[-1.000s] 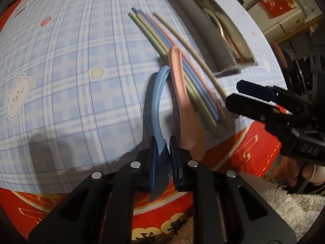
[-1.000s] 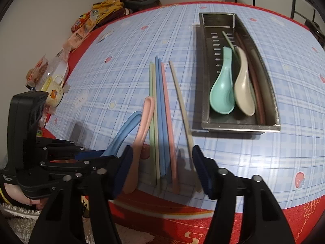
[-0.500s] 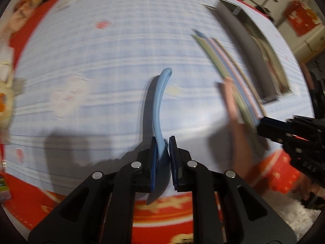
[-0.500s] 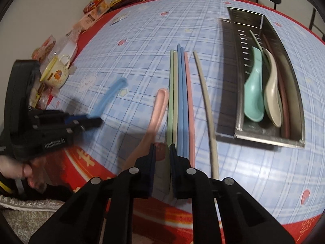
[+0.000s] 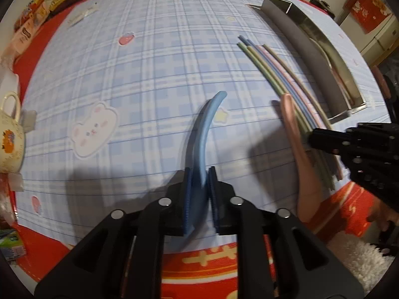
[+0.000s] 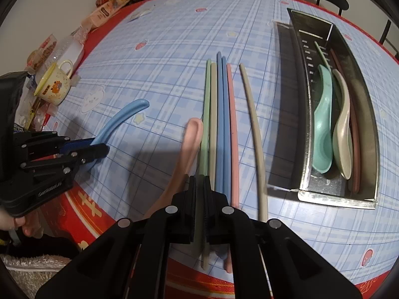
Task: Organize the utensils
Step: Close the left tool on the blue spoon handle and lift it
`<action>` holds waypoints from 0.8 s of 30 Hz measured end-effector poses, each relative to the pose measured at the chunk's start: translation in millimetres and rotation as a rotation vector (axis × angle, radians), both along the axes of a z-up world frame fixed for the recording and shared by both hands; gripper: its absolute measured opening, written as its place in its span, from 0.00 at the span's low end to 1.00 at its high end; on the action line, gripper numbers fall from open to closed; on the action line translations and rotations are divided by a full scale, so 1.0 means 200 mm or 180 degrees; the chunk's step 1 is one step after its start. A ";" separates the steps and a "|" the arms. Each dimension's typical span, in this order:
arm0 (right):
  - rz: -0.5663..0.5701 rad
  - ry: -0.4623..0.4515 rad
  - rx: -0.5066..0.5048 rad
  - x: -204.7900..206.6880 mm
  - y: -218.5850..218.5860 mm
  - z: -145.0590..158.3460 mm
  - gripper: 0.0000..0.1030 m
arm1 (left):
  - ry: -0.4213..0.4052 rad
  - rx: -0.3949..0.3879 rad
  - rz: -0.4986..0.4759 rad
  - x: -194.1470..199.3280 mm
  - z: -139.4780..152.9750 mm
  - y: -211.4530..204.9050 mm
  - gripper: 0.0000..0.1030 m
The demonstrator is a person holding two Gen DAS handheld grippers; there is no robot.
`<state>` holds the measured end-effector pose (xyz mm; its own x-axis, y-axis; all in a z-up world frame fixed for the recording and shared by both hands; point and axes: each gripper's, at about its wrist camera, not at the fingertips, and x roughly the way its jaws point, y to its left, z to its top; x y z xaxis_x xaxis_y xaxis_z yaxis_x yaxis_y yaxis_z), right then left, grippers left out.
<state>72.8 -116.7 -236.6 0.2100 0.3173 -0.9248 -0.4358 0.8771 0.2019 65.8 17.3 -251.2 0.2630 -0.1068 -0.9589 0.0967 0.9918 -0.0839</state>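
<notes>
My left gripper [image 5: 199, 172] has the bowl of a blue spoon [image 5: 204, 129] between its pads, and its jaws are opening. The spoon's handle points away over the blue checked cloth. The right wrist view shows this gripper [image 6: 99, 147] and the blue spoon [image 6: 119, 119] at the left. My right gripper [image 6: 198, 179] is shut on the near end of a green chopstick [image 6: 205, 114], leftmost in a row of several coloured chopsticks [image 6: 224, 124]. A pink spoon [image 6: 192, 137] lies just left of that row. In the left wrist view the right gripper [image 5: 311, 137] reaches in from the right.
A long metal tray [image 6: 336, 200] at the right holds a teal spoon [image 6: 323, 129], a beige spoon [image 6: 343, 129] and some chopsticks. A yellow mug [image 6: 53, 84] and snack packets [image 6: 112, 7] sit along the left edge. The red table border runs along the near side.
My left gripper carried the blue spoon leftward, away from the chopsticks and the pink spoon. My right gripper went from wide open to shut on the green chopstick.
</notes>
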 end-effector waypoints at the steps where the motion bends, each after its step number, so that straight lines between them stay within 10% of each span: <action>1: -0.0001 0.0003 -0.0008 0.00 0.00 0.00 0.07 | 0.0018 -0.0077 0.0001 0.00 0.00 0.00 0.24; 7: -0.0010 -0.0013 -0.0028 0.01 0.01 -0.02 0.07 | 0.0069 -0.0462 -0.0026 -0.01 0.01 -0.02 0.36; 24: -0.0116 -0.0020 0.0047 -0.01 -0.01 -0.02 0.07 | 0.0108 -0.0660 -0.0056 0.03 0.00 0.02 0.30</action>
<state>70.8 -117.9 -241.1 0.2276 0.3229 -0.9187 -0.4048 0.8894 0.2123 71.8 20.4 -251.8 0.2271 -0.3071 -0.9242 0.1074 0.9511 -0.2896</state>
